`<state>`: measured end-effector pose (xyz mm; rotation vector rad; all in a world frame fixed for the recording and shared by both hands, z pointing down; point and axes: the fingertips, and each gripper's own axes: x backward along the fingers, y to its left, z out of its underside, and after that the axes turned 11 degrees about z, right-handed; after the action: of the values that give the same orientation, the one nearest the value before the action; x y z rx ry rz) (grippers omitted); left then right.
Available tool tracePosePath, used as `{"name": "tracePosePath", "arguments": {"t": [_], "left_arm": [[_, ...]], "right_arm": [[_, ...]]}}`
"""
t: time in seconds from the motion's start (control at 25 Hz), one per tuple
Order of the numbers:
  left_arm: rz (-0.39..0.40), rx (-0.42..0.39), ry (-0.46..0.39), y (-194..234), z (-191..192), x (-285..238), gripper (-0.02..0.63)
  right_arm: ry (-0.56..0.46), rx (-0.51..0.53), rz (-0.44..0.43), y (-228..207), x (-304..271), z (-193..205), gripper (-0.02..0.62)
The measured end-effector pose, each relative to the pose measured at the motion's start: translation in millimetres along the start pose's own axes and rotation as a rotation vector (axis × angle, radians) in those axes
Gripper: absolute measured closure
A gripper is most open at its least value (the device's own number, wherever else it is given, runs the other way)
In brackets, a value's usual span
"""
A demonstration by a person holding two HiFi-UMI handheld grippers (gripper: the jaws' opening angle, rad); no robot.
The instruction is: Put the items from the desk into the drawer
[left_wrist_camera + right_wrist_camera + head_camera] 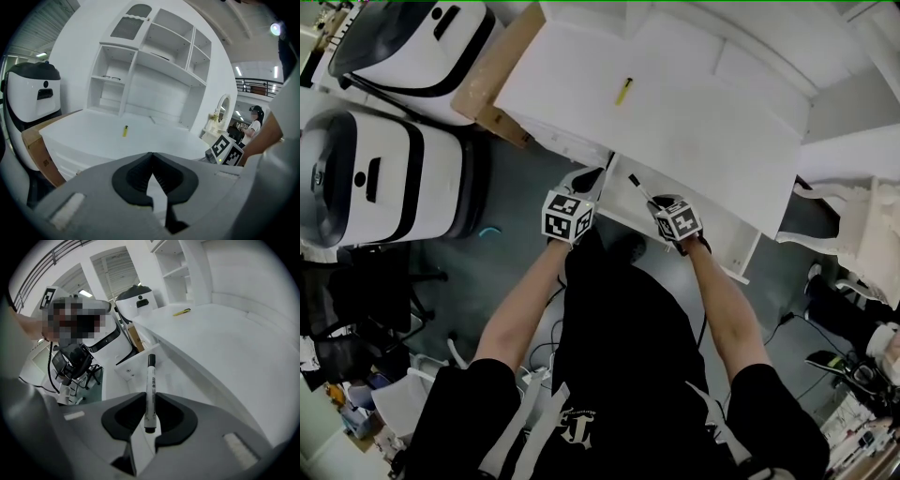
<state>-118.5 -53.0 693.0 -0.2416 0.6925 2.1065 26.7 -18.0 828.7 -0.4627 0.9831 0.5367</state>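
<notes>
Our right gripper (pixel 149 425) is clamped on a black-capped marker (pixel 150 390) whose tip points toward the open drawer (pixel 133 365), not yet inside it. Our left gripper (pixel 152 161) is closed on nothing. One small yellow item (pixel 125 131) lies on the desk (pixel 84 129), well apart from both grippers, so we judge at least two items left to stow.

Nothing reads cleanly.

- Dark print runs along the white barrel of the marker pen (pixel 150 390), too small to make out.
- The left cube (pixel 568 216) and right cube (pixel 679 222) carry black-and-white square code patterns, no letters.
- The black shirt (pixel 609 375) has a white emblem low on the front; its characters are not legible.
- The cardboard box (pixel 44 161) has a small dark stamp on its side, blurred.
- The small sign (pixel 241 125) at the far right of the left gripper view has figures too tiny to be sure of.
</notes>
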Motion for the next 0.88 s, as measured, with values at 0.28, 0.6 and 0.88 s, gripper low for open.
{"name": "tracePosePath", "arguments": {"t": [0.28, 0.6, 0.88], "left_arm": [[0.003, 0.027, 0.013, 5, 14, -4, 0.606], [0.0, 0.045, 0.017, 13, 18, -5, 0.606], [0.004, 0.061, 0.025, 17, 23, -9, 0.606]], "right_arm": [[0.035, -0.012, 0.001, -6, -16, 12, 0.524], [0.06, -0.044, 0.026, -14, -25, 14, 0.523], [0.074, -0.078, 0.051, -22, -32, 15, 0.52]]}}
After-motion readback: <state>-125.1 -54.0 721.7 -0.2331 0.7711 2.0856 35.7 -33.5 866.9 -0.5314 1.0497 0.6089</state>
